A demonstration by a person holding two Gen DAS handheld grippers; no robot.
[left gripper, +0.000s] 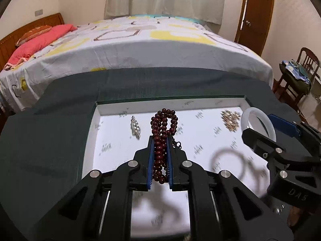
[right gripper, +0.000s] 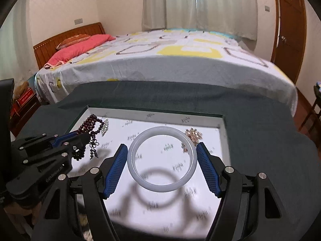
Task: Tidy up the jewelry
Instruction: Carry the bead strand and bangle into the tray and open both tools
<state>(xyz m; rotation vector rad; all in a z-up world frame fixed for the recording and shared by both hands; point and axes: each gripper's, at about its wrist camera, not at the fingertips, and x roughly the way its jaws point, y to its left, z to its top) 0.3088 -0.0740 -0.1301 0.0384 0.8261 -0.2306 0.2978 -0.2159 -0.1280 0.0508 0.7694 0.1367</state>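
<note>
Dark beads (left gripper: pixel 160 138) in left gripper (left gripper: pixel 159 140); white bangle (right gripper: pixel 162 158) in right gripper (right gripper: pixel 162 150)

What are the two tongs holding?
Left tongs pinch the dark red bead string mid-length. Right tongs hold the white bangle by its outer sides.

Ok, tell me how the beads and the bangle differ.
The bead string is dark red, limp and looped; the bangle is pale white, one rigid ring. The left gripper pinches the beads narrowly; the right gripper spans the bangle wide. Both are held above the white tray.
</note>
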